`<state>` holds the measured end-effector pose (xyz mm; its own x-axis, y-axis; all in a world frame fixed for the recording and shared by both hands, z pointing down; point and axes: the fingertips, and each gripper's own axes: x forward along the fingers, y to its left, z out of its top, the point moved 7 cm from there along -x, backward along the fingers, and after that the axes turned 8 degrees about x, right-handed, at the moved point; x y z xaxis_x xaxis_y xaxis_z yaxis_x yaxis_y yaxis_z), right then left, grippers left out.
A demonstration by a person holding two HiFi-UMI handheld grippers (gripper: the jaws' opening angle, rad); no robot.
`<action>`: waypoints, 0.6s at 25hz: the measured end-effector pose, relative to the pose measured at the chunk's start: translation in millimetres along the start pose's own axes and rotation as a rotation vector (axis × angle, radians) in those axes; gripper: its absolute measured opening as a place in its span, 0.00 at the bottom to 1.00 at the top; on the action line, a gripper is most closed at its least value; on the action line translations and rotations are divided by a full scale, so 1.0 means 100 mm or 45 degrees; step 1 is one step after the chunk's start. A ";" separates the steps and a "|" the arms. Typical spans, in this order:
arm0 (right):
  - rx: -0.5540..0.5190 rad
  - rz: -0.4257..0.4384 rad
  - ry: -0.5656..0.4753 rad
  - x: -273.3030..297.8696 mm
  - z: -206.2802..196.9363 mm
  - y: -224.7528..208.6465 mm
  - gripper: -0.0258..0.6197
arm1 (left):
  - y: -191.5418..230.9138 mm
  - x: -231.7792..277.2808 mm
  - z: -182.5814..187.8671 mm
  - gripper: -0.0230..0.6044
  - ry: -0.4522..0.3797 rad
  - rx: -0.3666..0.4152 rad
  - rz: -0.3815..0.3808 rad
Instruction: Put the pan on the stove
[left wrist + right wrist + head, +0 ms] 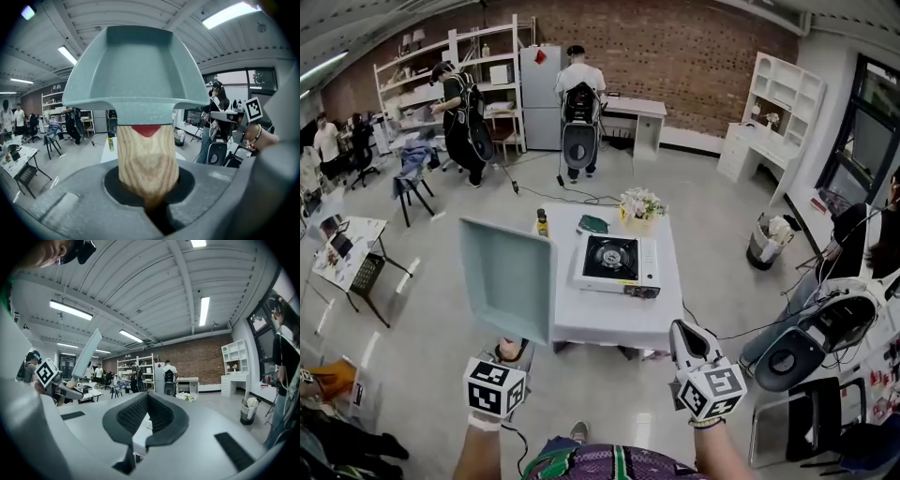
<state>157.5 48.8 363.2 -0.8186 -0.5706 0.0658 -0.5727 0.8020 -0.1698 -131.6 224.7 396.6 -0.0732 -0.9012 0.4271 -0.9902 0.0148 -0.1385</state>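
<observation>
Nearest, the left gripper (512,354) is clamped on the wooden handle (147,159) of a teal square pan (506,277), held upright in the air. The right gripper (689,339) is closed and empty. Beyond, the stove (615,263) sits on a white table (609,321), just right of the pan.

Teal pan (136,65), seemingly wood-grain handle (147,159)
</observation>
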 end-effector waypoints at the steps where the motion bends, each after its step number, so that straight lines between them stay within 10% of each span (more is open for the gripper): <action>1: -0.011 0.011 0.001 0.10 0.03 0.05 0.04 | 0.07 0.03 0.01 0.10 0.001 0.005 -0.011; 15: -0.063 -0.016 -0.029 0.94 0.11 0.35 0.04 | 0.76 0.61 0.10 0.10 -0.011 0.148 -0.108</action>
<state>61.2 21.1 352.3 -0.8105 -0.5840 0.0453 -0.5848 0.8022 -0.1205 -209.8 166.4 403.7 0.0113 -0.9009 0.4338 -0.9724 -0.1110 -0.2051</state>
